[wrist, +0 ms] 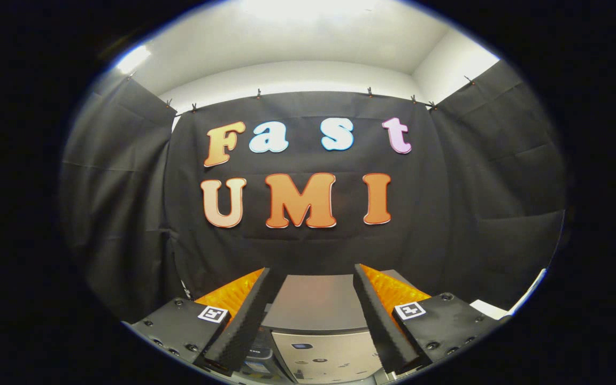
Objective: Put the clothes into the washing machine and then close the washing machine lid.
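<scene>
Gripper view: gripper (312, 275) fingers apart, empty, raised for approach; grey box-shaped washing machine (316, 307) between and beyond them.

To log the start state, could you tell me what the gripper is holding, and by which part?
Nothing is held: the gripper is open, its fingers spread with only the washing machine seen between them.
</scene>
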### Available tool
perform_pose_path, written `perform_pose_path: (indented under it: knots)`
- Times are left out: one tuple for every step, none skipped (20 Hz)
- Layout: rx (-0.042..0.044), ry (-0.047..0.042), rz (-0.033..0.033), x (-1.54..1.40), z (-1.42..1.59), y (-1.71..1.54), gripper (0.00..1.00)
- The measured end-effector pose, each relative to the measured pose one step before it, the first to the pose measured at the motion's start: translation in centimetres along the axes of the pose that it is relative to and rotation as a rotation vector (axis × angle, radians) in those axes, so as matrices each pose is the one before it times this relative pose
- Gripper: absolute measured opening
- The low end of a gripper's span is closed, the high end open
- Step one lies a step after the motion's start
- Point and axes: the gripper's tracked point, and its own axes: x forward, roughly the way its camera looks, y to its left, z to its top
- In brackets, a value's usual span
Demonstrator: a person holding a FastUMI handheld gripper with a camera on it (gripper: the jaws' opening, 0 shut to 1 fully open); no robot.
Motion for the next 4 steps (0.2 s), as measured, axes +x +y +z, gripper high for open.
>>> perform_pose_path:
  knots:
    - [-0.00447,-0.0032,-0.02012,-0.579,0.049,-0.711,0.98]
    - [-0.00697,-0.00347,-0.01629,-0.396,-0.14,-0.62,0.98]
    - [-0.00624,-0.00085,-0.01333,-0.362,-0.195,-0.553,0.98]
    - [-0.00246,0.00162,-0.00416,-0.097,-0.27,-0.265,0.98]
